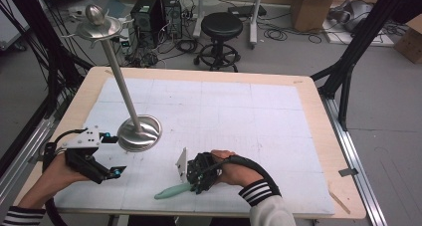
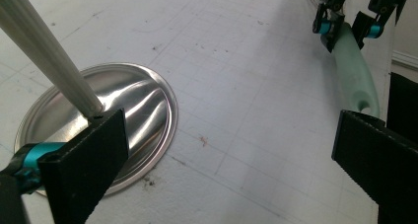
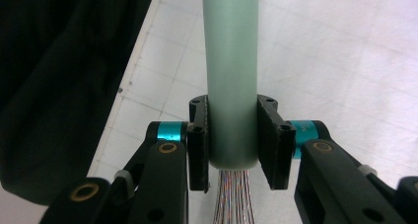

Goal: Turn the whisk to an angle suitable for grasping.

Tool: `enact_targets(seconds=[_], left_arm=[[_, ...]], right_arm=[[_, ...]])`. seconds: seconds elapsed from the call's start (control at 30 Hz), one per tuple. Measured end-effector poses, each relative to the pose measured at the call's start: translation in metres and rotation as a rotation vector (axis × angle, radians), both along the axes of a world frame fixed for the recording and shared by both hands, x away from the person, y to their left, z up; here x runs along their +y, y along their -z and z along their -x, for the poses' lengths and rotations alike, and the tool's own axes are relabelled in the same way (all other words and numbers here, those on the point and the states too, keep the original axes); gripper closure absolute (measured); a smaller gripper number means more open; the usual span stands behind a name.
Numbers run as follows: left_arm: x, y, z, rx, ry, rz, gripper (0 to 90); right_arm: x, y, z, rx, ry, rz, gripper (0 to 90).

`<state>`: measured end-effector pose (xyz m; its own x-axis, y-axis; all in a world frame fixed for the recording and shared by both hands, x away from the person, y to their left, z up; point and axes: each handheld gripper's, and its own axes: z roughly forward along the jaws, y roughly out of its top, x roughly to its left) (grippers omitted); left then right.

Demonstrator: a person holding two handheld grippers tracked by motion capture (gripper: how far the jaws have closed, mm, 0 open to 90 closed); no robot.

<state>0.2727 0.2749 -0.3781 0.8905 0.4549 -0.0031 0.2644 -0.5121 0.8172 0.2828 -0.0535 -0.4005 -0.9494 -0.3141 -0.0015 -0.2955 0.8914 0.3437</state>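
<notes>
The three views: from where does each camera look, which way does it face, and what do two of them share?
High view: above the person's side, facing forward and down on the table; both forearms and hands enter from below.
Left gripper view: rides the left gripper, looking between open jaws at the metal stand.
Right gripper view: rides the right gripper, jaws clamped on the green handle.
Shared: the handle appears in all three views.

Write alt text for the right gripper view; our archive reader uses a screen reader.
The right claw is shut on a pale green handle, its black pads pressing both sides just above a bundle of thin wires. Behind lies a white gridded mat, with dark fabric at left.
</notes>
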Motion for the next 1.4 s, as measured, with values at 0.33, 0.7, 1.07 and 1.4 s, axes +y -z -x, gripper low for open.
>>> enact_targets(seconds=[0.33, 0.7, 1.07, 1.4], left_arm=[[0.000, 0.000, 0.000, -0.001, 0.002, 0.002, 1.7], [0.002, -0.001, 0.000, -0.006, -0.002, 0.005, 1.7], [0.003, -0.001, 0.000, -0.010, -0.008, 0.007, 1.7], [0.003, -0.005, 0.000, -0.014, -0.009, 0.006, 1.7]], right_arm=[[-0.016, -0.020, -0.007, 0.036, 0.067, -0.120, 69.5], [-0.030, -0.040, -0.013, 0.117, 0.103, -0.277, 69.5], [-0.045, -0.056, -0.013, 0.160, 0.103, -0.396, 69.5], [-0.057, -0.067, -0.015, 0.174, 0.096, -0.472, 69.5]])
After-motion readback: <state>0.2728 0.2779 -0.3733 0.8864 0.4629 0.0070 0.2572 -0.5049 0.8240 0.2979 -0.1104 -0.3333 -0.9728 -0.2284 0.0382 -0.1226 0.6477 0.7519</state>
